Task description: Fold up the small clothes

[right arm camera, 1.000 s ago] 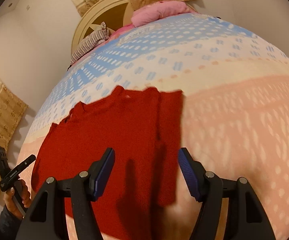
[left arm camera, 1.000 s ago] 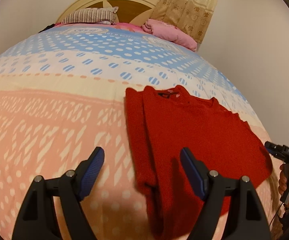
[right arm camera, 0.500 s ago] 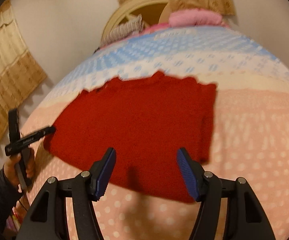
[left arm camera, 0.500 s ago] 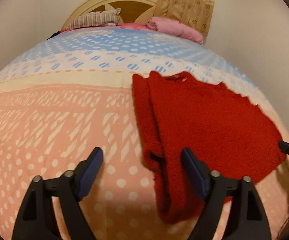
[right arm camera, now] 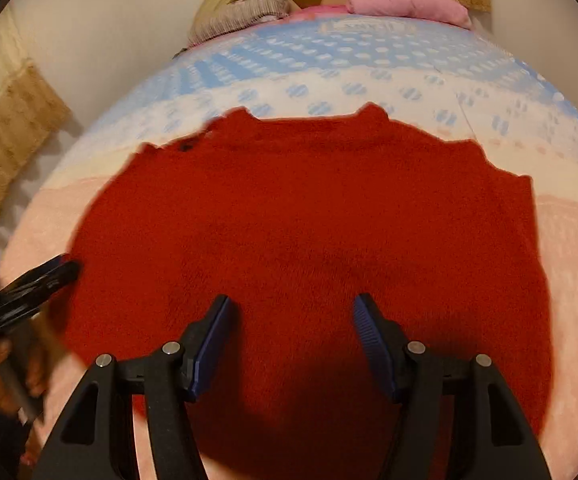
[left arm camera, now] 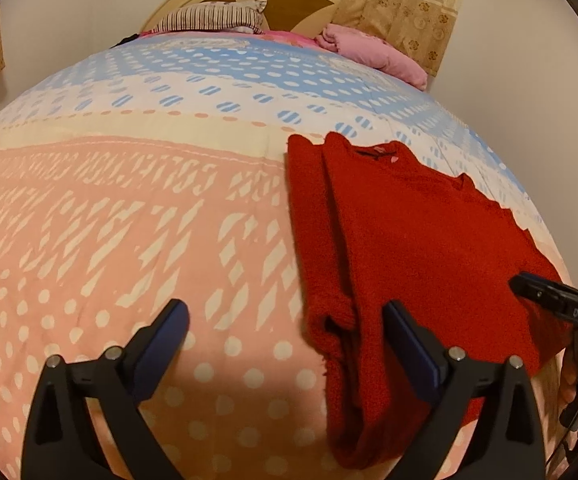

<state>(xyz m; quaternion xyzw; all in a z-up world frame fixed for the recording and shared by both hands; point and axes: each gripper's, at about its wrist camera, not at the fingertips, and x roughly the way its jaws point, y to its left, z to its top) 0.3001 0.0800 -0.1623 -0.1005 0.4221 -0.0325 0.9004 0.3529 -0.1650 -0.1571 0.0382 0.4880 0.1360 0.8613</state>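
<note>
Left wrist view: left gripper [left arm camera: 285,344] jaws wide open, holding nothing, hovering over the bed [left arm camera: 129,216] beside the red sweater [left arm camera: 417,248]. Sweater lies flat, left sleeve already folded in along its edge. Versus 0.5 s ago the framing barely shifted; the other gripper now shows further into frame at right. Right wrist view: right gripper [right arm camera: 291,340] jaws wide open, empty, low over the sweater's body [right arm camera: 309,220]. A second ago it looked across the bed from further off; it has swung in square over the garment. Likely lining up the right-side fold.
</note>
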